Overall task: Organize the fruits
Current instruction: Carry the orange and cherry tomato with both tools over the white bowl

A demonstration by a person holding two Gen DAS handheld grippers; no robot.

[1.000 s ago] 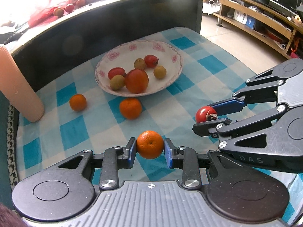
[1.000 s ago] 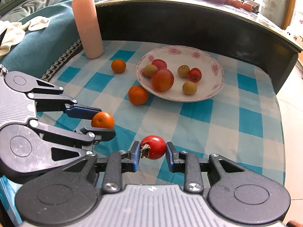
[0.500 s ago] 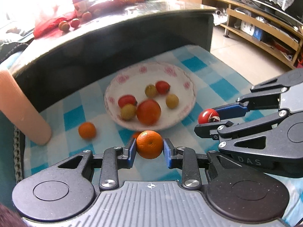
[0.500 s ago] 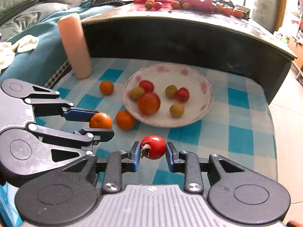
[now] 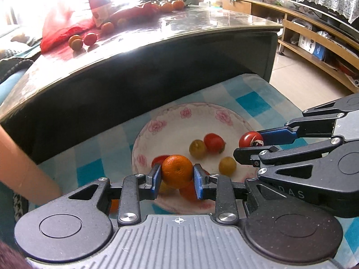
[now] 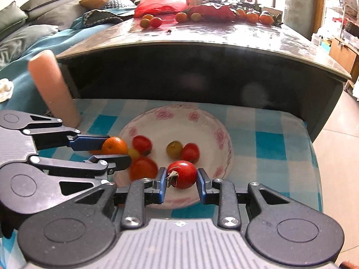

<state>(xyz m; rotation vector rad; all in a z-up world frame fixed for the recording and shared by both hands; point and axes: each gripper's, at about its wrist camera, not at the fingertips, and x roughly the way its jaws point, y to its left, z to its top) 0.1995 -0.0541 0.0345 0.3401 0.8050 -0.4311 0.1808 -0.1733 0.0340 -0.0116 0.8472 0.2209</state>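
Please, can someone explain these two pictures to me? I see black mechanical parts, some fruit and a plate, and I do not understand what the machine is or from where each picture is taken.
There is no robot: a person holds one two-finger claw in each hand, with a camera on each looking along its fingers. The left claw is shut on an orange; the right claw is shut on a red fruit. Both hover over a flowered plate holding small red and yellow fruits, on a blue checked cloth.

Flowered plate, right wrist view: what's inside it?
Plate holds two red fruits, two yellow-green ones and a larger orange-red one. Both grippers' fruit hides part of the contents.
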